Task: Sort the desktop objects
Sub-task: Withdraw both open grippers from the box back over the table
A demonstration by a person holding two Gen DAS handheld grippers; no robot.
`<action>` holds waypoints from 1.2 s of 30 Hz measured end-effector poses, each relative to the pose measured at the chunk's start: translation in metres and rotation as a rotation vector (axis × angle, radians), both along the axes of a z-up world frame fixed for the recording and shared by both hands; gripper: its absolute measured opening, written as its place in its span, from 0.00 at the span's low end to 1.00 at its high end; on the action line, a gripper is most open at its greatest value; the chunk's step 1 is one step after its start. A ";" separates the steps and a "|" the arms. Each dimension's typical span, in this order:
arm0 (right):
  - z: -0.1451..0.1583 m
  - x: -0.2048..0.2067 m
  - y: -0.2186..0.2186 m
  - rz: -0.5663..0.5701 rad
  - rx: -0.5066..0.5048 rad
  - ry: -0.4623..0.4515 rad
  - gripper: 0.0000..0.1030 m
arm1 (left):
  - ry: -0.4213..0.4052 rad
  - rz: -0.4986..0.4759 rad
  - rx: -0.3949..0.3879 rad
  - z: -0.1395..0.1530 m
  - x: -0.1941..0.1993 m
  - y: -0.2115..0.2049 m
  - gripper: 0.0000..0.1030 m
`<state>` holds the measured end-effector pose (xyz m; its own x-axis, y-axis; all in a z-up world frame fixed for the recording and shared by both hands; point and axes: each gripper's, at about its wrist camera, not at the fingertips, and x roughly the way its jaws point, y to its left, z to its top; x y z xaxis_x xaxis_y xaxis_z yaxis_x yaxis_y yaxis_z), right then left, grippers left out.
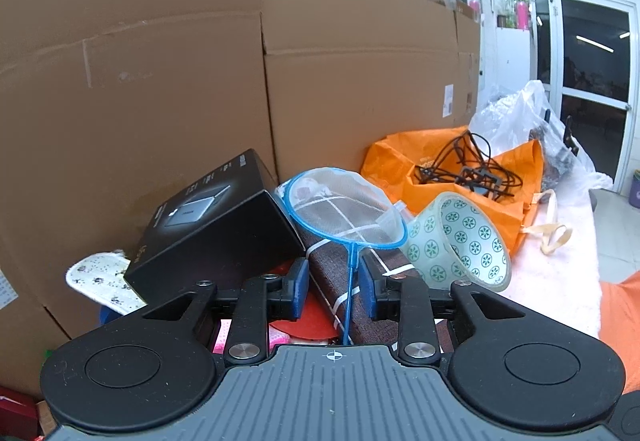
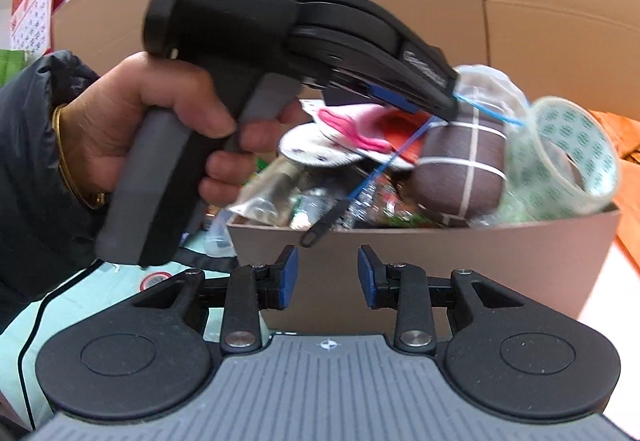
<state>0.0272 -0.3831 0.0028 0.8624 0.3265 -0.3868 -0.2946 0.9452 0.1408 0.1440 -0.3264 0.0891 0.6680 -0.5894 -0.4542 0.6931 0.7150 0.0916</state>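
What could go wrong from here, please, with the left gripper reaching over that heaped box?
1. The blue net's thin handle runs between the left gripper's open jaws; lifting by it could drag neighbouring items.
2. The tape roll sits tilted at the box's rim and may roll off if the pile is jostled.
3. The right gripper hovers open close by, so the two could collide.

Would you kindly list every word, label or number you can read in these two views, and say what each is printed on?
"DAS": on the body of the left tool.
Smaller lines beneath it: blurred, unreadable.
Black box: print too small.
Orange bag: lettering partly hidden, unreadable.
Wall calendar: numbers too blurred.
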 end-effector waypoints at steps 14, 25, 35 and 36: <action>0.008 0.040 0.007 -0.028 0.051 0.009 0.17 | 0.023 0.011 0.020 0.001 0.006 0.007 0.57; 0.011 0.015 0.001 -0.085 0.041 -0.079 0.77 | -0.058 0.064 -0.111 0.005 -0.040 0.048 1.00; 0.022 -0.027 -0.020 -0.240 -0.080 -0.086 1.00 | -0.033 0.311 -0.169 -0.007 -0.102 0.098 1.00; 0.022 -0.029 -0.019 -0.255 -0.097 -0.078 1.00 | -0.035 0.336 -0.165 -0.010 -0.108 0.101 1.00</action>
